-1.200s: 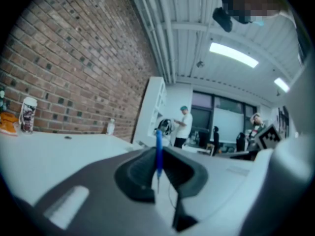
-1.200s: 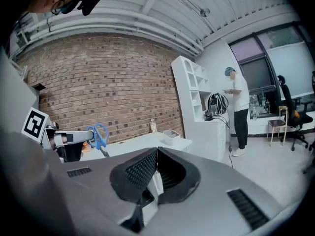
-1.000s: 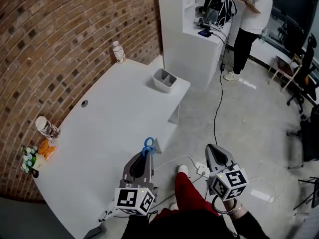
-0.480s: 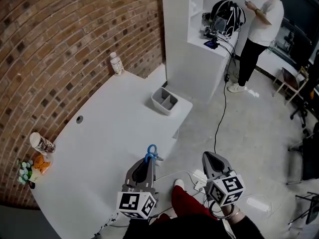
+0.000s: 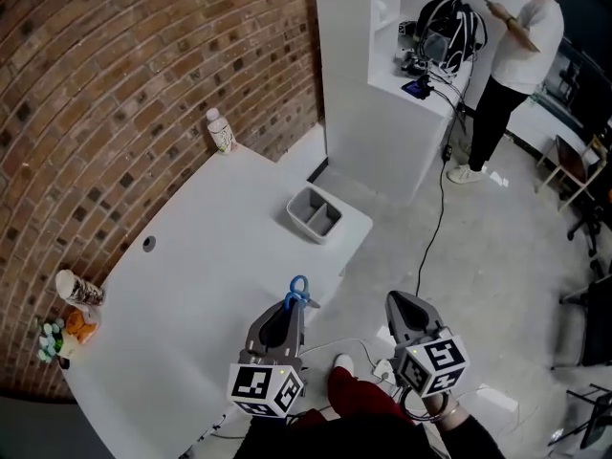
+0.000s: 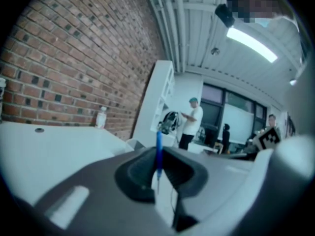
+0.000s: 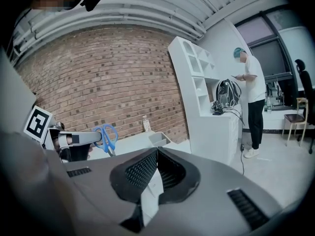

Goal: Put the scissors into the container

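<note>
scissors point(image 5: 297, 290) clamped upright in the left tool point(image 5: 290, 306); right tool point(image 5: 395, 299) closed together; container point(image 5: 314, 215) well apart.

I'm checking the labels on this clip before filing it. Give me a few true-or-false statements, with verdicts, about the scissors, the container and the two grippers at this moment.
1. The left gripper is shut on the blue scissors. True.
2. The scissors lie in the grey container. False: they are in the left gripper, short of the container, and both of its compartments look empty.
3. The right gripper holds a bottle. False: its jaws are together with nothing between them. The bottle stands on the table by the brick wall.
4. The container has two compartments. True.
</note>
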